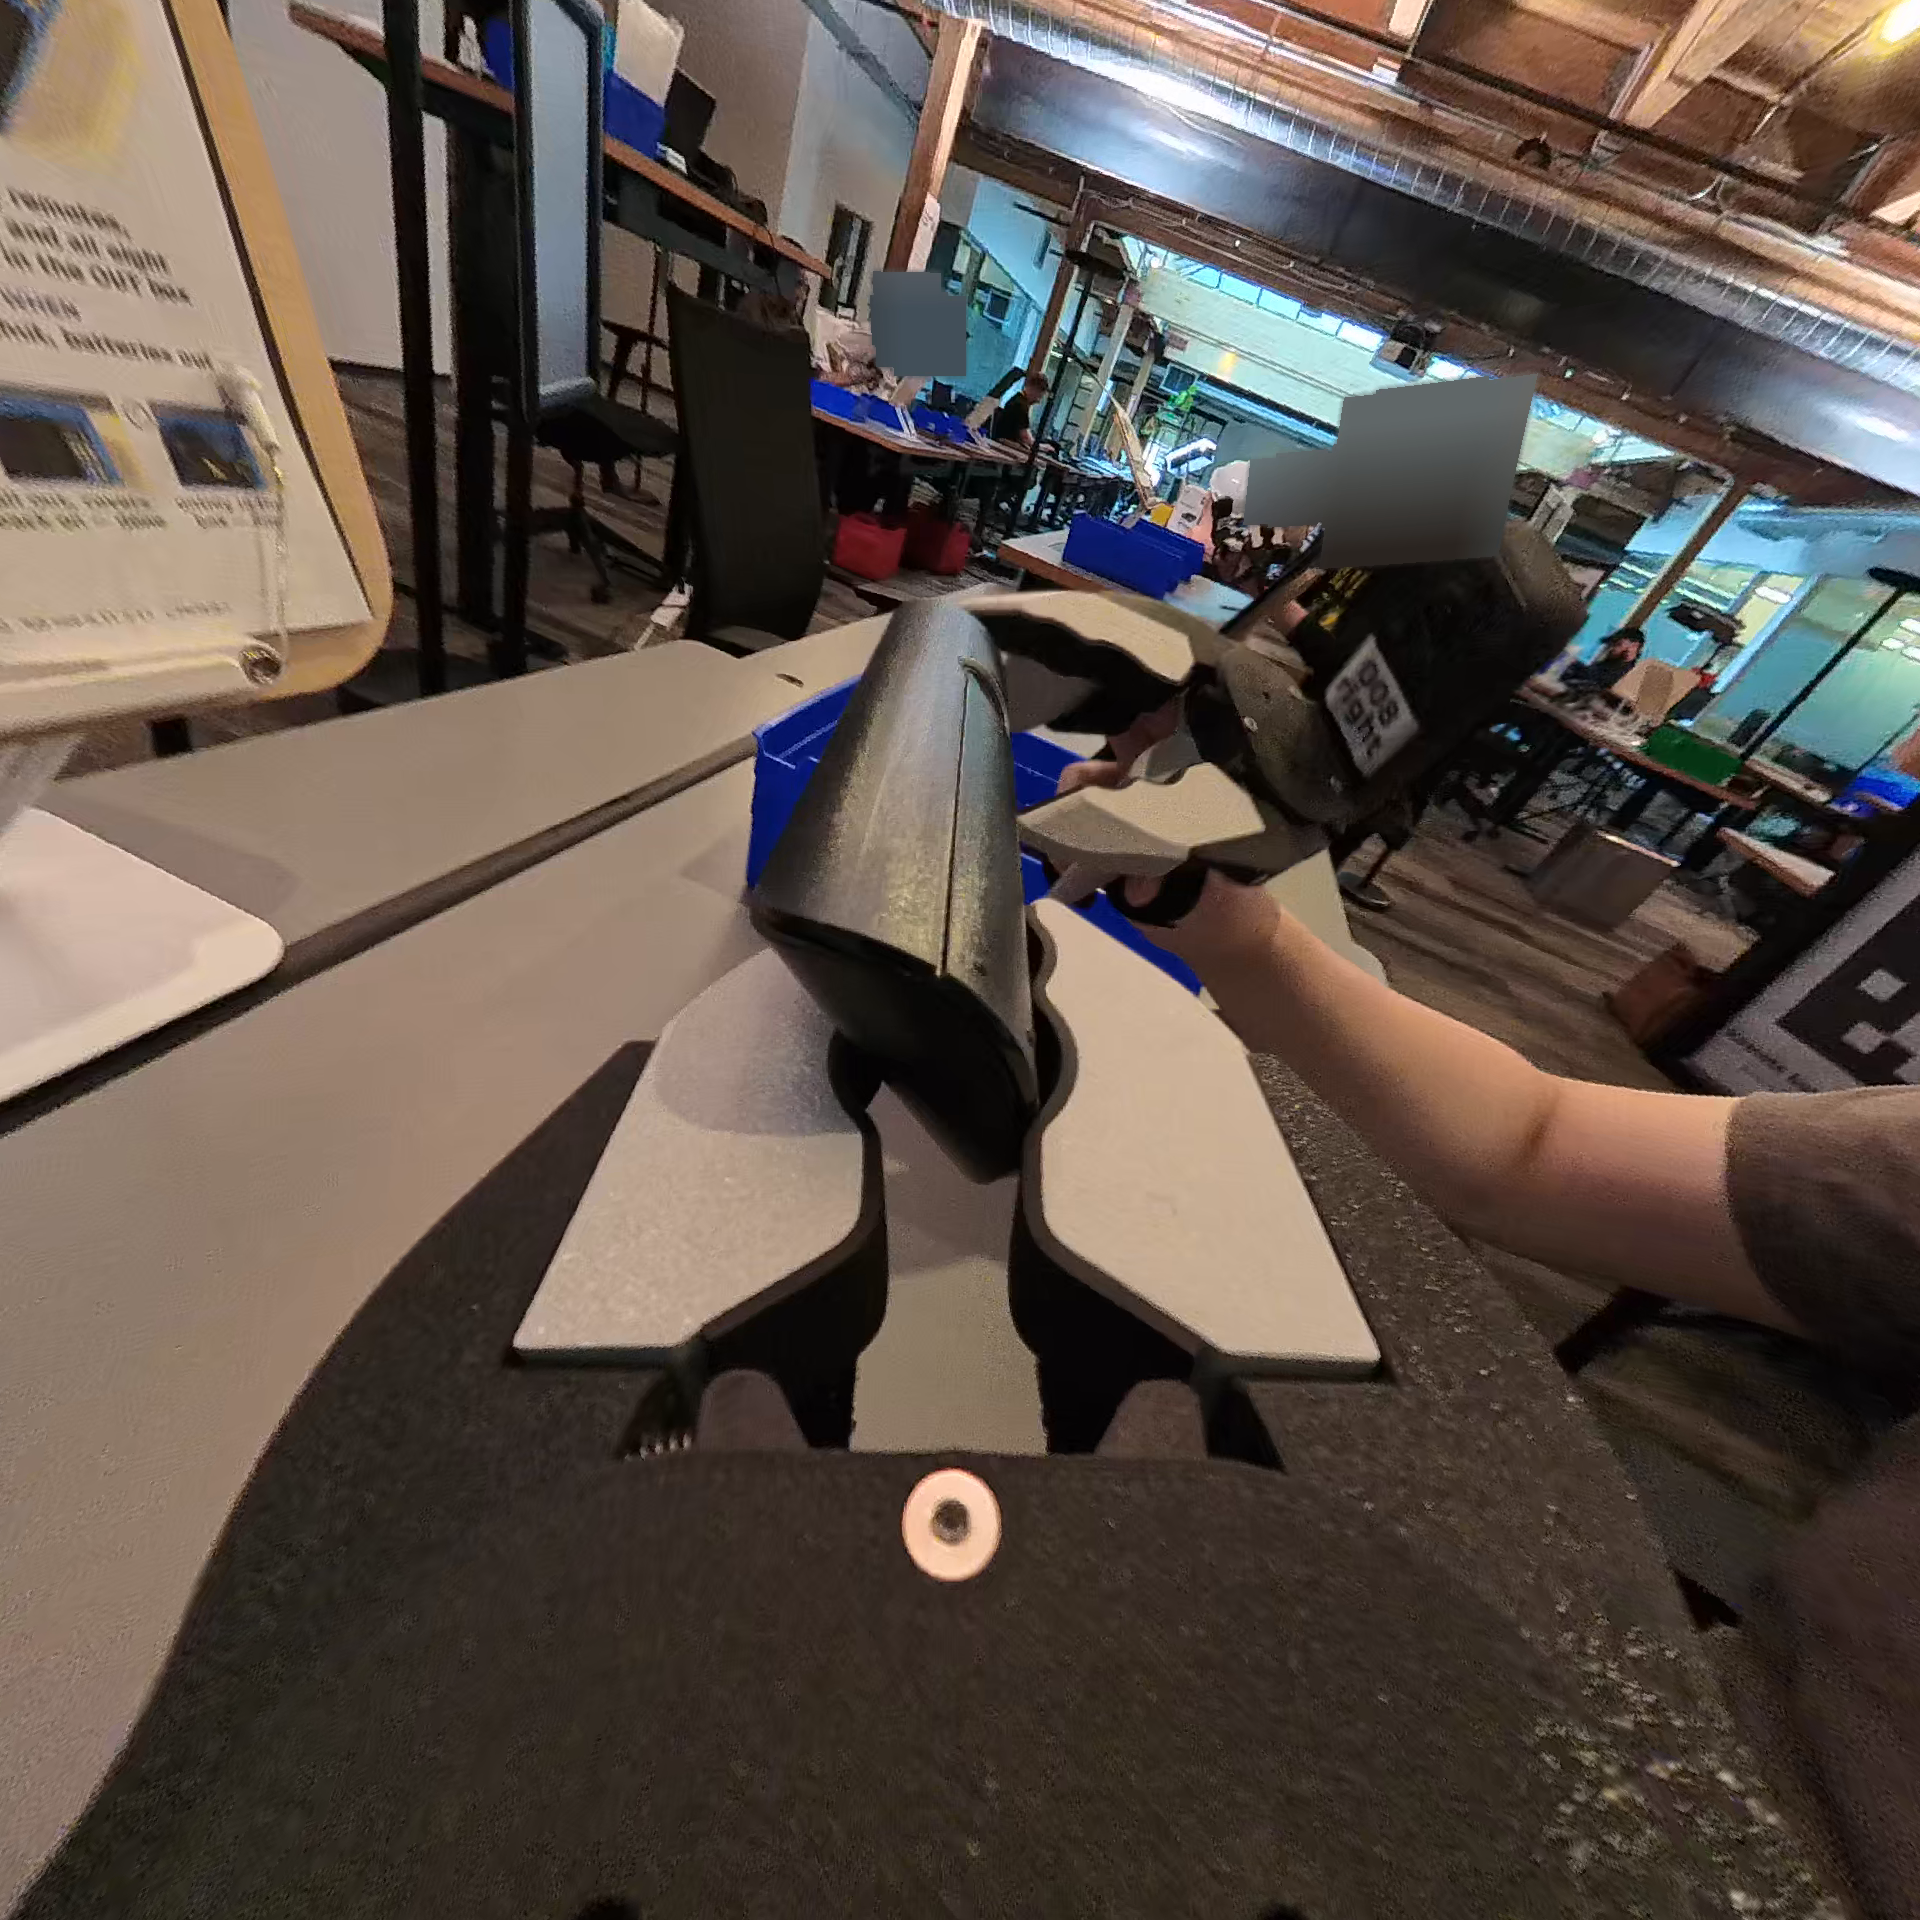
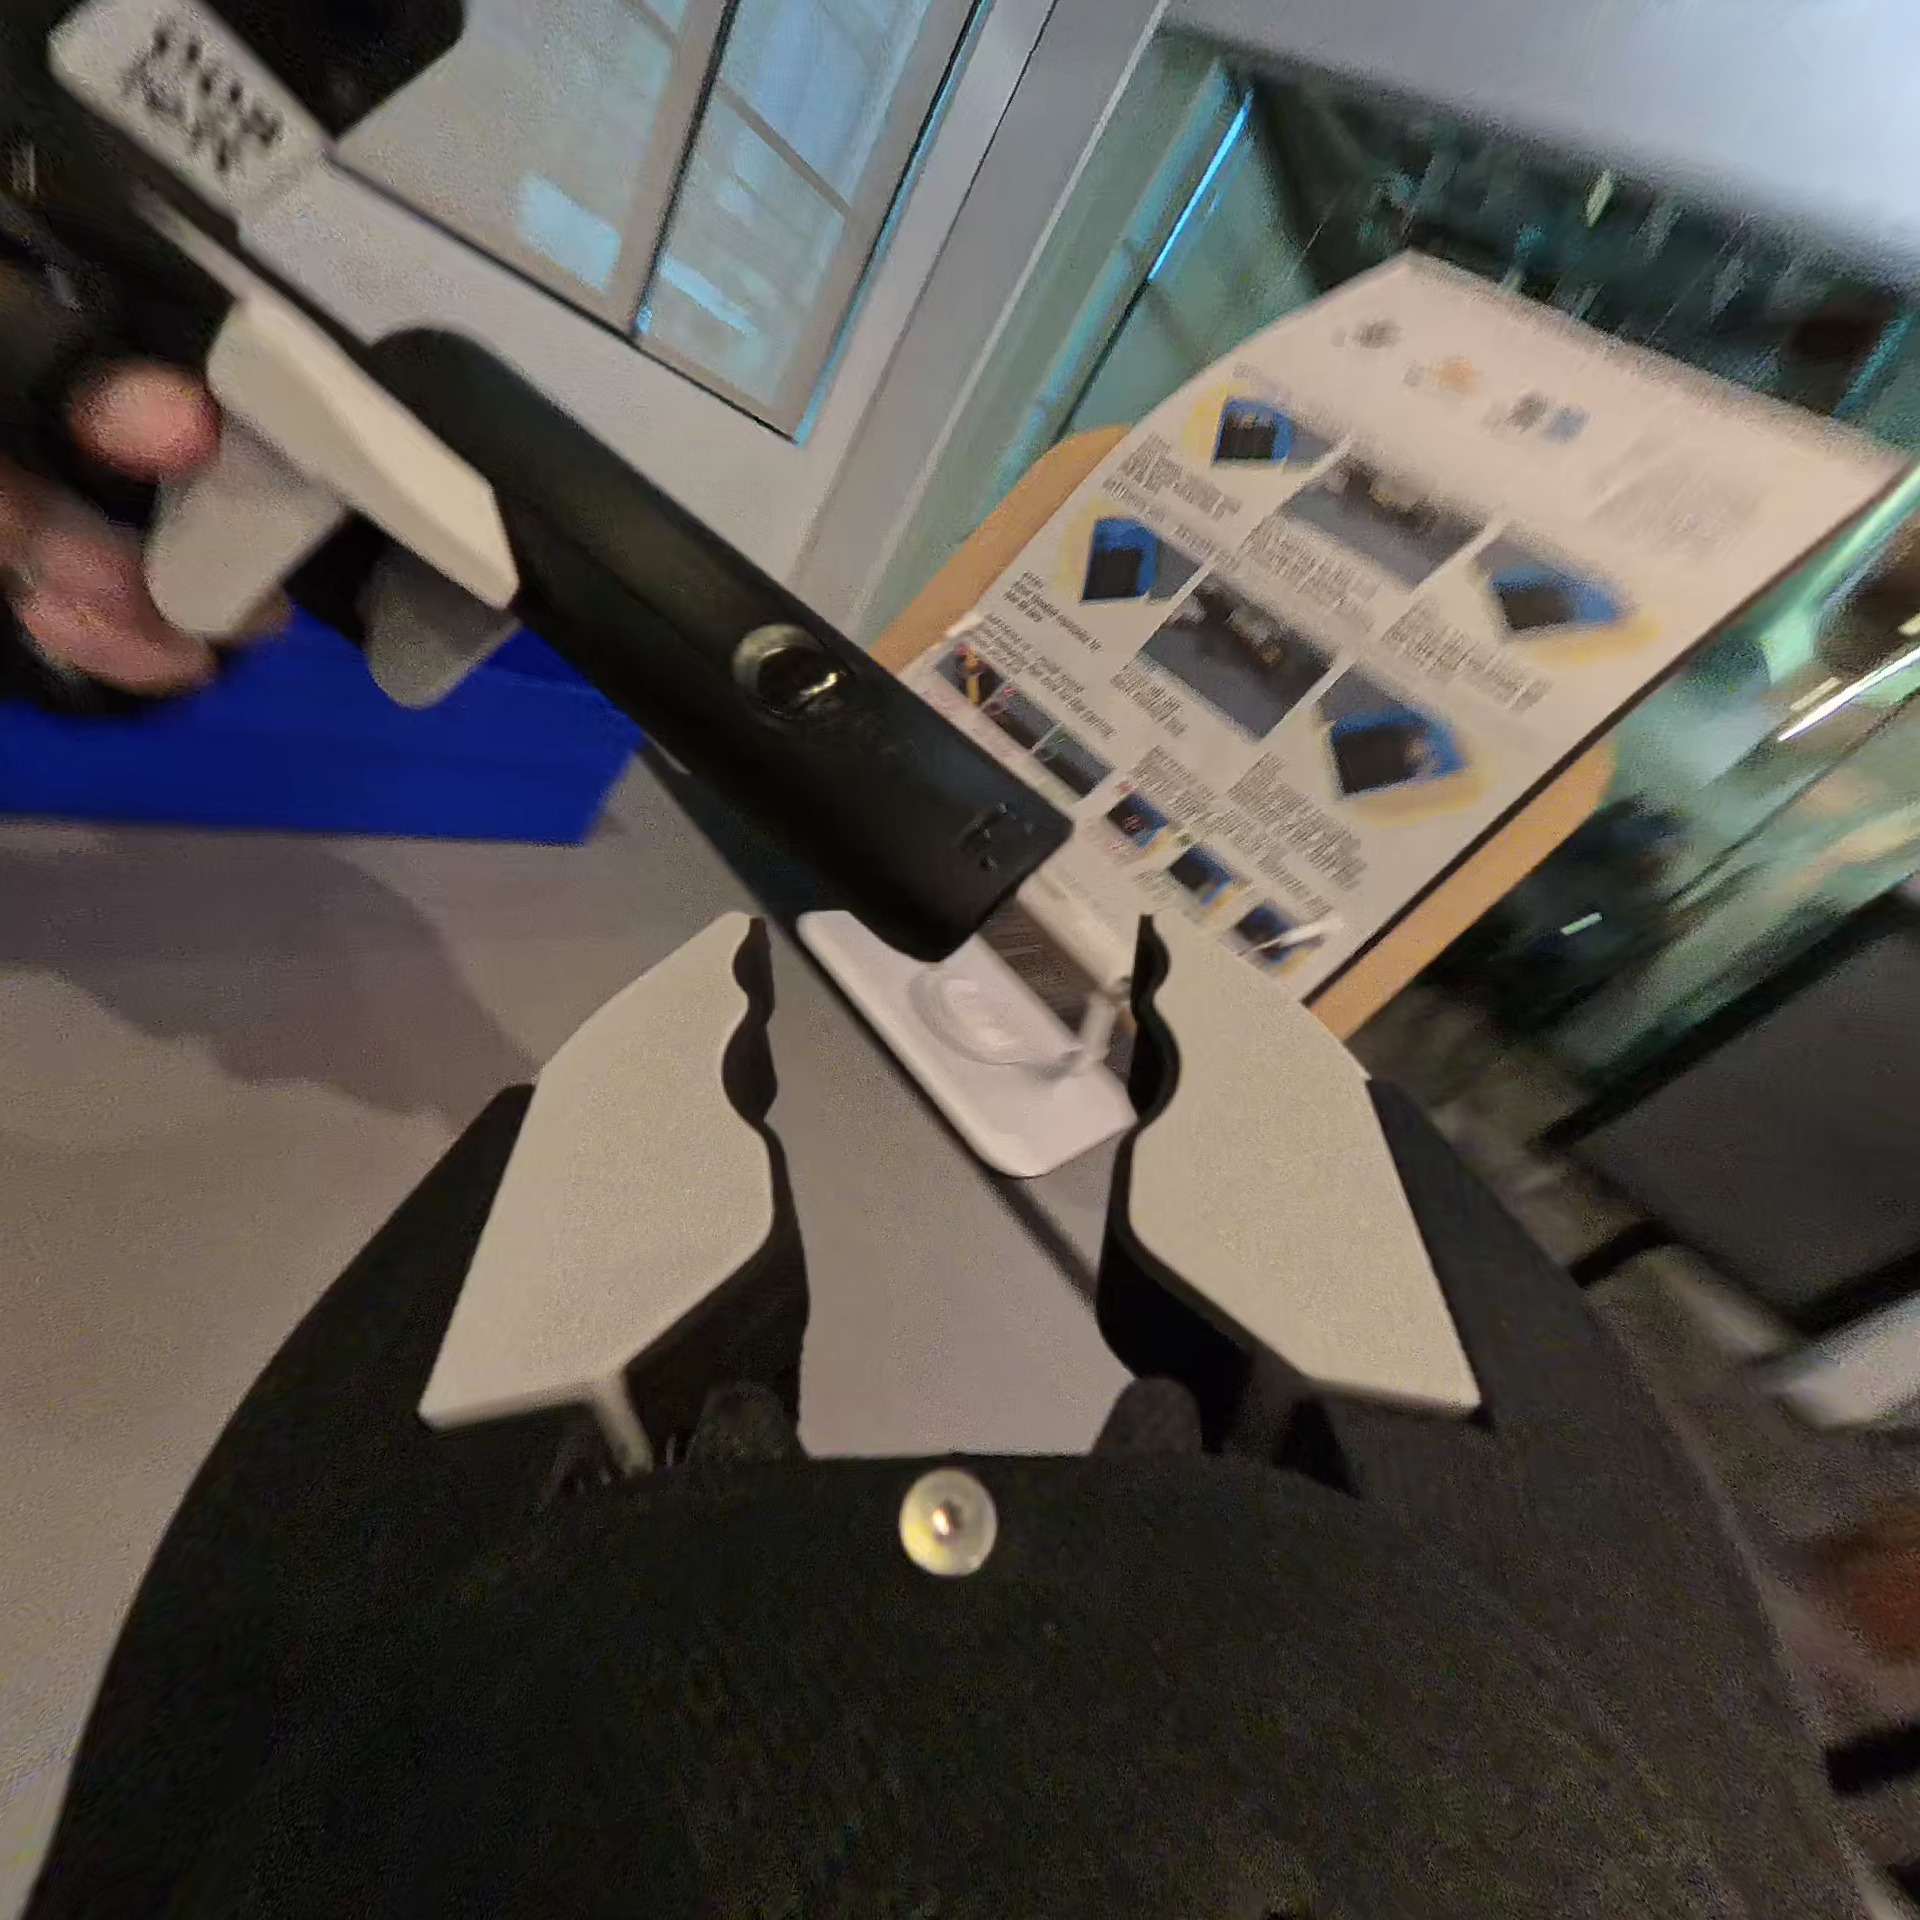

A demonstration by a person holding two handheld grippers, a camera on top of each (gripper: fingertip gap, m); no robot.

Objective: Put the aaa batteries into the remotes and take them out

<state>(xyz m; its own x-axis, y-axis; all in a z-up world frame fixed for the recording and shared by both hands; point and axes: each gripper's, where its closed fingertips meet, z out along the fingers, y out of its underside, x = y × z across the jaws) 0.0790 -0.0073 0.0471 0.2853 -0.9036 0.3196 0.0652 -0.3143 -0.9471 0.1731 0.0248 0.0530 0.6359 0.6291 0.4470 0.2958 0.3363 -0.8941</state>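
Note:
A black remote (image 1: pixel 904 831) is clamped at its near end in my left gripper (image 1: pixel 940 1039) and points up and away over the grey table (image 1: pixel 312 1091). A lengthwise seam runs along its back. My right gripper (image 1: pixel 1013 727) is open, with its jaws around the remote's far tip, apart from it. In the right wrist view, the remote (image 2: pixel 727 644) crosses from the upper left, held by the left gripper (image 2: pixel 488 613). Its free end hangs just beyond my open right gripper (image 2: pixel 948 997). No batteries show.
A blue bin (image 1: pixel 790 758) stands on the table behind the remote and also shows in the right wrist view (image 2: pixel 312 758). A picture instruction sheet on a board (image 1: pixel 125 364) (image 2: pixel 1351 623) stands on a white base (image 1: pixel 104 956) (image 2: pixel 997 1081). A person's forearm (image 1: pixel 1455 1122) reaches in from the right.

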